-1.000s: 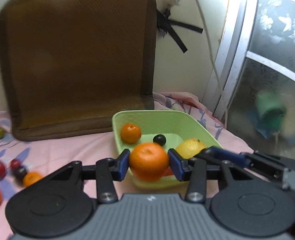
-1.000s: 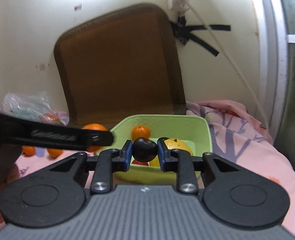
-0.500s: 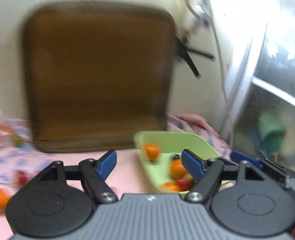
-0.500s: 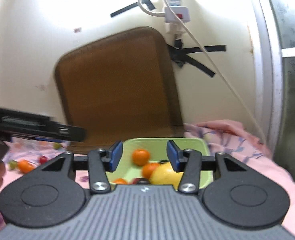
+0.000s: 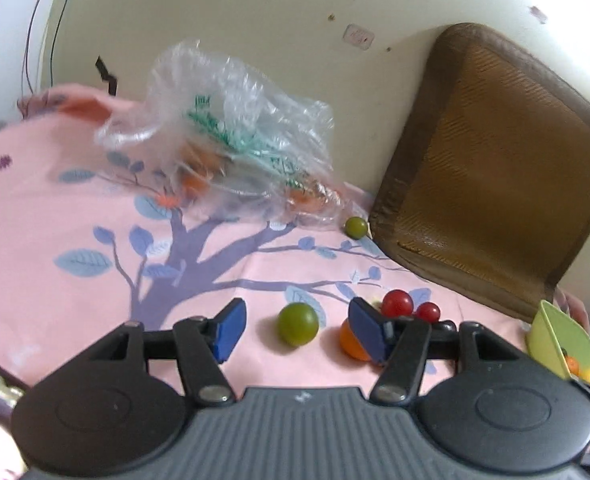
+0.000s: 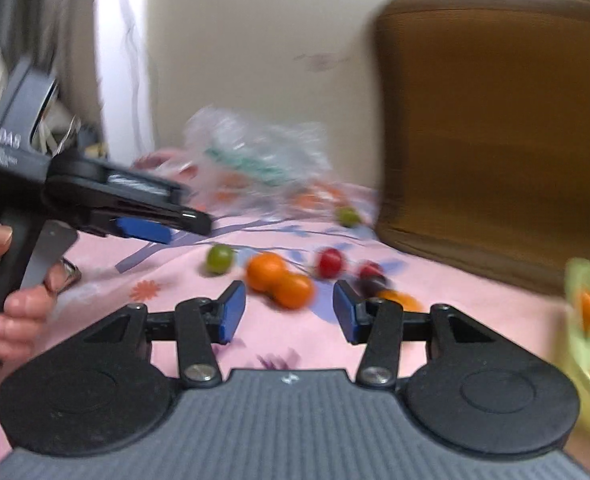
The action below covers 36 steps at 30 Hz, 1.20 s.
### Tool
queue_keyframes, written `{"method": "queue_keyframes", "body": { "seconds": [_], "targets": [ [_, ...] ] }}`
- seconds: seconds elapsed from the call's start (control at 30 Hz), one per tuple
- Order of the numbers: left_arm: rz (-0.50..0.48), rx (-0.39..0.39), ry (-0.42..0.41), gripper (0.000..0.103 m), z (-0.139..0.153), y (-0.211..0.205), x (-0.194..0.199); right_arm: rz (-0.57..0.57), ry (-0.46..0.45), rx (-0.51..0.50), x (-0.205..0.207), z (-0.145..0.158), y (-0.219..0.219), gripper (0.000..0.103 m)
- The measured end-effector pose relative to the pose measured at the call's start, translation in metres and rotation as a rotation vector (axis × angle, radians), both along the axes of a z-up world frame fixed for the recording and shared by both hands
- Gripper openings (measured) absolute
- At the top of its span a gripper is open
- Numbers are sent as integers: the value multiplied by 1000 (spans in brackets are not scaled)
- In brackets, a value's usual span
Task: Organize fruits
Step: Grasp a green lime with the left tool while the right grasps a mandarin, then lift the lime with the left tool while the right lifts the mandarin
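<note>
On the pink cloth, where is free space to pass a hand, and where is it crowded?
Free: the pink cloth left of the near green fruit, below the plastic bag. Crowded: right of it, the orange and red fruits lie toward the green basket.

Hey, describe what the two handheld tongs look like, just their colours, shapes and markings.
Both tongs, left and right, have black linkage arms with silver pivot screws, blue pads, two round black discs and a ribbed grey body. Seen from the right view, the left one has a grey pistol handle with white lettering.
</note>
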State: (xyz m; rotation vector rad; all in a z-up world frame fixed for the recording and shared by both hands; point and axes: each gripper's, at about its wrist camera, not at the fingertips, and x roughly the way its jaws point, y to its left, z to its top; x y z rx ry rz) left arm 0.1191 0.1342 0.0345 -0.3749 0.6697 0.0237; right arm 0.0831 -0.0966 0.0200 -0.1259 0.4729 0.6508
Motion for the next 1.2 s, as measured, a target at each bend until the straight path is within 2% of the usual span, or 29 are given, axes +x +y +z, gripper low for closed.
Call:
{"method": "queue_keyframes", "body": {
  "seconds": [0.1, 0.2, 0.27, 0.37, 0.4, 0.43, 0.5, 0.6, 0.7, 0.87, 0.97, 1.07, 1.2],
  "targets": [
    [35, 22, 27, 57, -10, -2, 11, 49, 4, -77, 23, -4, 37, 51],
    [56, -6, 62, 57, -22, 4, 23, 85, 11, -133, 39, -12, 61, 51],
    [56, -8, 54, 57, -26, 6, 21, 89, 10, -174, 48, -19, 70, 51],
    [29, -21, 36, 41, -27, 4, 20, 91, -23, -216, 52, -25, 76, 40],
    [14, -33, 30, 31, -27, 3, 20, 95, -37, -219, 50, -24, 75, 40],
    [-4, -41, 23, 26, -26, 1, 18, 88, -52, -204, 48, -21, 72, 39],
    [-7, -13, 17, 26, -22, -5, 12, 71, -101, -154, 33, -10, 59, 39],
    [-56, -63, -9, 26, -21, -9, -5, 38, -142, -98, 1, 5, 29, 39],
    [-106, -77, -33, 26, -21, -19, -27, -10, -125, -70, -35, 8, -12, 39],
    [-202, -85, -68, 26, -14, -40, -65, -135, -73, -67, -95, -4, -70, 39],
    [-323, -45, -80, 26, -9, -76, -87, -247, -50, -86, -122, -16, -98, 39],
    [-476, -16, -80, 26, -10, -122, -103, -354, 12, -31, -139, -23, -127, 39],
    [-623, 91, -100, 27, -17, -180, -123, -455, 15, -24, -152, -24, -150, 40]
  ]
}}
